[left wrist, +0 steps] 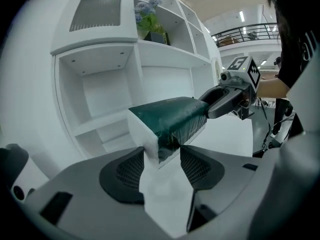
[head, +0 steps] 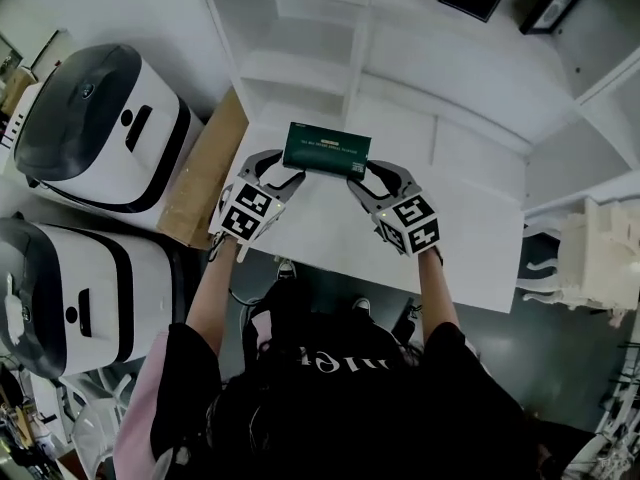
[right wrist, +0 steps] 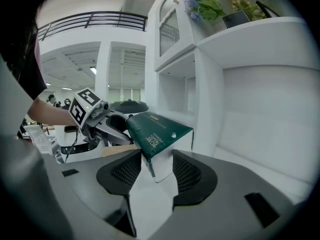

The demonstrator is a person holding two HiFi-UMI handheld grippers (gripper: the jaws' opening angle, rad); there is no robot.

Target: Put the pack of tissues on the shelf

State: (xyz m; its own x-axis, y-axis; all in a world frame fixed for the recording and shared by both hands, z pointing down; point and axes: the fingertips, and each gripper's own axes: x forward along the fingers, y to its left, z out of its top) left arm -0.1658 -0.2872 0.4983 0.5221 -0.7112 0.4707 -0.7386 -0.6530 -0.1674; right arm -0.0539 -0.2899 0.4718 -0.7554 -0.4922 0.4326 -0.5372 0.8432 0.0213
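The pack of tissues (head: 326,148) is dark green with white ends, and it hangs level above the white table (head: 460,253) in front of the shelf unit (head: 300,63). My left gripper (head: 285,175) is shut on its left end and my right gripper (head: 362,180) on its right end. In the left gripper view the pack (left wrist: 172,118) runs away from my left gripper (left wrist: 162,165) to the right gripper (left wrist: 227,98) at the far end. In the right gripper view the pack (right wrist: 159,130) sits between the pads of my right gripper (right wrist: 152,168), with the left gripper (right wrist: 107,123) beyond it.
The shelf unit has several open white compartments (left wrist: 107,96), and a potted plant (left wrist: 150,21) stands on an upper one. Two white-and-black machines (head: 100,118) (head: 70,288) stand at the left beside a brown board (head: 205,168). A white carved piece (head: 590,258) is at the right.
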